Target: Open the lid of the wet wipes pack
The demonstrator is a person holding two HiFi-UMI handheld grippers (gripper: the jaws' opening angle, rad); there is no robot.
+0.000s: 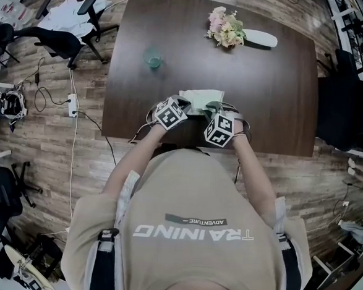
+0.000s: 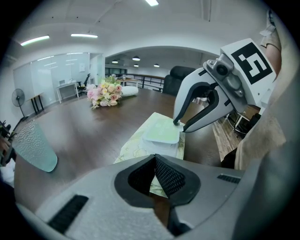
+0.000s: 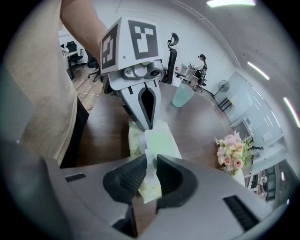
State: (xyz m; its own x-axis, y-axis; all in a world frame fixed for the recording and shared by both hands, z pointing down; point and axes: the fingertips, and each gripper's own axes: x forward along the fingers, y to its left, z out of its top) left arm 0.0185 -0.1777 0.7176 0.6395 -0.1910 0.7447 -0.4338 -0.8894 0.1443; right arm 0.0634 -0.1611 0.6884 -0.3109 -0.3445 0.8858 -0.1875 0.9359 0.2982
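Observation:
The wet wipes pack [image 1: 200,100], pale green with a leaf print, lies at the near edge of the dark table [image 1: 265,97]. My left gripper [image 1: 185,108] is shut on the pack's left end, and the film runs in between its pads [image 2: 164,176]. My right gripper [image 1: 213,111] comes in from the other side. Its jaws are shut on the edge of the light green lid [image 2: 161,132]. In the right gripper view the thin lid [image 3: 150,159] stands between the pads of my right gripper [image 3: 149,176], and my left gripper [image 3: 150,125] pins the far end.
A bouquet of flowers [image 1: 225,28] with a white wrap lies at the table's far side. A bluish glass [image 1: 153,59] stands left of the middle. Office chairs [image 1: 52,39] and cables are on the floor at the left, and a black seat [image 1: 348,109] is at the right.

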